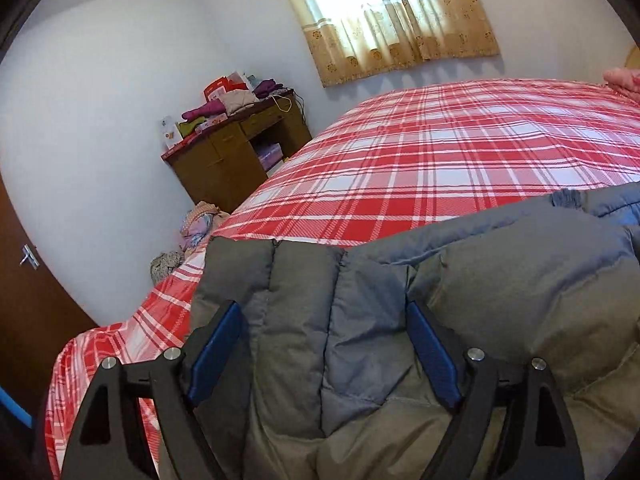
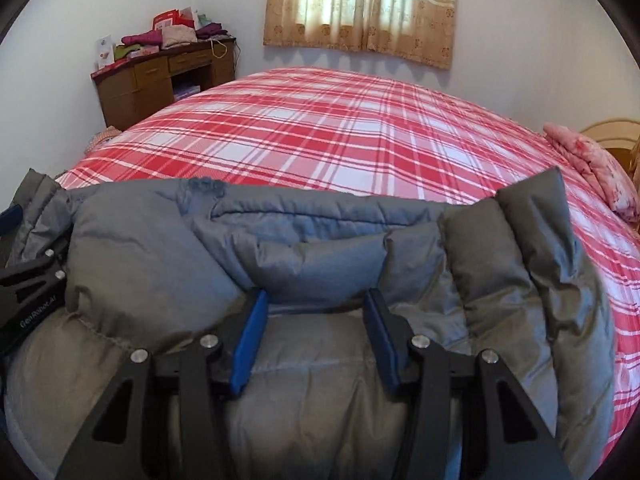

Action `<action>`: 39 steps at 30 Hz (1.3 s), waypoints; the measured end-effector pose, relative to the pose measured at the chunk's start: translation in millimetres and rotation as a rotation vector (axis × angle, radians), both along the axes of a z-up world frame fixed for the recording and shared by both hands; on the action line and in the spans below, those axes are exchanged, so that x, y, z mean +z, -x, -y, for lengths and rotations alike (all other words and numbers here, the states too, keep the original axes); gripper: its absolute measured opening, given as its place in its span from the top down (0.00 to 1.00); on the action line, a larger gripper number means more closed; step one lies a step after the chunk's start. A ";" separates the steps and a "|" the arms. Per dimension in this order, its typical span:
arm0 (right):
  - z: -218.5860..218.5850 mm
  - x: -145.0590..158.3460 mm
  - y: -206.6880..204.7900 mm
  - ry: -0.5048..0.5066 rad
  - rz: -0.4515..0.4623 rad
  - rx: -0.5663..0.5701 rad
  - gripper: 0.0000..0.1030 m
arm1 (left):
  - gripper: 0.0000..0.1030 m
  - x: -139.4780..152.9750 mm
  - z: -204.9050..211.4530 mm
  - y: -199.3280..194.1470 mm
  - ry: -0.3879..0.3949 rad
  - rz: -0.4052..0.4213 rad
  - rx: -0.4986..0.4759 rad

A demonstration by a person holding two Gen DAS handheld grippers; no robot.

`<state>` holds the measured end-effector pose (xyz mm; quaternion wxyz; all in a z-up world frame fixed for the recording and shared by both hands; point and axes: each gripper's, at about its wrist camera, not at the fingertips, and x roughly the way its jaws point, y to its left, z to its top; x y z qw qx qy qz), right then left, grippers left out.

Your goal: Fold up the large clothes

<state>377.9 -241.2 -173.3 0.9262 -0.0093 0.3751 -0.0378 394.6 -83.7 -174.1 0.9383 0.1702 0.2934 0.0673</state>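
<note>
Grey puffer jacket (image 2: pixel 320 240) spread in a thick, quilted heap on the near edge of the bed (image 2: pixel 340 128), over the red-and-white plaid cover. Far side of the jacket lined up roughly straight across the plaid; one padded end (image 2: pixel 532 216) standing up toward the right, close to a pink folded cloth (image 2: pixel 592 160) at the bed's right edge.

Left gripper (image 1: pixel 324 344) spread wide above the jacket's left part, blue pads (image 1: pixel 216 344) well apart, quilted panels bulging up between them; pads apparently not pressing the fabric, nothing pinched. Same gripper seen from the right wrist view as a black frame at the jacket's left end (image 2: pixel 28 280).

Right gripper (image 2: pixel 316 340) parted to a middling width over the jacket's middle, blue pads (image 2: pixel 250 344) either side of a soft ridge of fabric; contact with the ridge hard to judge, no firm grip visible.

Beyond the bed, in the left far corner: wooden desk (image 2: pixel 160 76) piled with folded clothes and boxes. Behind the bed on the far wall: window with a beige patterned curtain (image 2: pixel 360 12). Left of the bed, in the left wrist view, a heap of fabric on the floor (image 1: pixel 196 224) and a dark door with a metal handle (image 1: pixel 30 258).
</note>
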 end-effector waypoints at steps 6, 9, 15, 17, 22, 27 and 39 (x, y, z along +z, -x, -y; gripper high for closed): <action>-0.7 -4.3 -3.4 -0.008 -0.001 -0.010 0.48 | 0.14 -9.8 -0.1 -11.4 0.024 -0.050 -0.002; -0.7 -5.8 -4.7 -0.011 -0.006 -0.014 0.48 | 0.13 -12.0 -2.2 -12.0 0.032 -0.072 -0.002; 0.2 -8.6 -8.2 -0.012 -0.025 -0.016 0.47 | 0.12 -16.7 -1.1 -16.6 0.027 -0.106 -0.001; 0.0 -9.4 -9.1 -0.010 -0.031 -0.017 0.47 | 0.12 -18.1 -0.4 -17.5 0.025 -0.111 0.000; -0.5 -12.1 -11.2 -0.005 -0.044 -0.018 0.47 | 0.12 -20.0 -0.6 -19.0 0.024 -0.123 0.000; -1.6 -14.2 -14.5 0.003 -0.060 -0.019 0.47 | 0.11 -21.1 -0.9 -20.4 0.020 -0.129 0.001; -4.1 -18.2 -18.5 0.021 -0.078 -0.021 0.46 | 0.11 -23.4 0.0 -20.6 0.010 -0.132 0.005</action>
